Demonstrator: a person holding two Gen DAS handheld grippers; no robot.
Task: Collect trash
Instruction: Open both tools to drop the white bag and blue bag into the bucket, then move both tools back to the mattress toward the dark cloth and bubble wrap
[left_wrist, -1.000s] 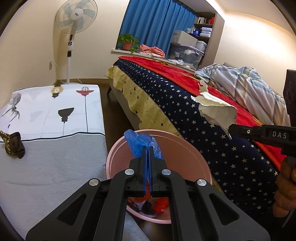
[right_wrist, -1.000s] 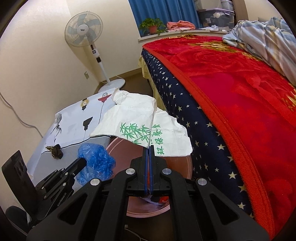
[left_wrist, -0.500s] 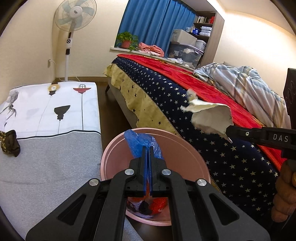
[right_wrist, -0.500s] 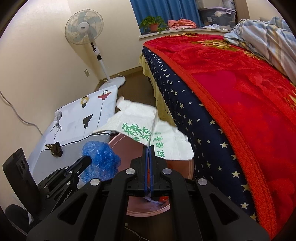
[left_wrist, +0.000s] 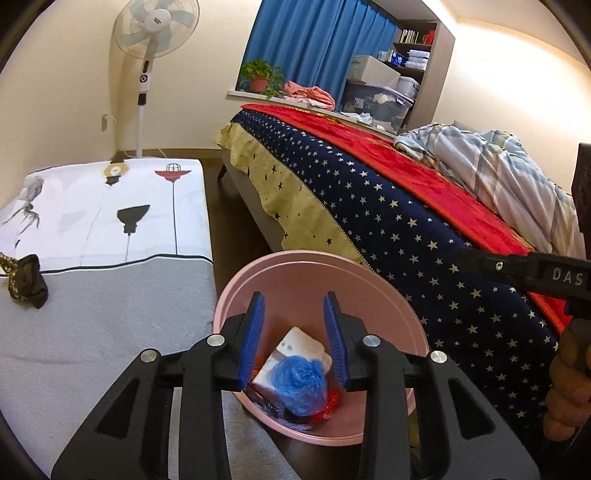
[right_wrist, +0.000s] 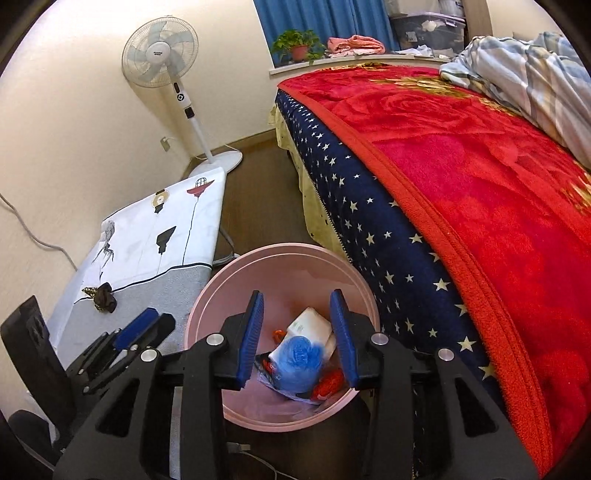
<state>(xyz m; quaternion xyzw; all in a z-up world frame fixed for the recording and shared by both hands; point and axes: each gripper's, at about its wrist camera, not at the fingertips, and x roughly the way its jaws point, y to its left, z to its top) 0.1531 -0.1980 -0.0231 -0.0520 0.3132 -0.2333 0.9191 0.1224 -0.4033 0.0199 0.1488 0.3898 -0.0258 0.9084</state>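
Where the left wrist view looks down, the left gripper (left_wrist: 294, 338) hangs over the near part of a pink bin (left_wrist: 373, 273), its blue-padded jaws spread apart and holding nothing. Contents of the bin, seen between and just below the jaws: one crumpled blue plastic bag (left_wrist: 303, 382) on top; one white paper wrapper (left_wrist: 300, 341) with green print, lying under and beyond the bag; red scraps (left_wrist: 330, 400) at the bag's right; dark scraps at its left, too small to identify. None of these touches the pads. Left of the bin: a low grey-and-white mattress (left_wrist: 99, 295) bearing a small dark bundle (left_wrist: 27, 282) at its left edge. Right of the bin: a bed with a star-patterned navy cover (left_wrist: 388, 221) and a red blanket (left_wrist: 388, 162). Far left: a standing fan (left_wrist: 155, 37). At the right edge: the right gripper's black body and the hand (left_wrist: 569, 384) gripping it.

In the right wrist view, the right gripper (right_wrist: 301, 334) also hangs above the bin (right_wrist: 229, 273), jaws wide apart and empty. The blue plastic bag (right_wrist: 299, 363) lies between and below the pads, clear of both; the white wrapper (right_wrist: 310, 323) sits just beyond it, and red scraps (right_wrist: 328, 384) to its near right. At lower left: the left gripper (right_wrist: 142, 326), beside the bin's left rim. Far left: fan (right_wrist: 159, 51) and mattress (right_wrist: 166, 229). Right: red blanket (right_wrist: 480, 192).
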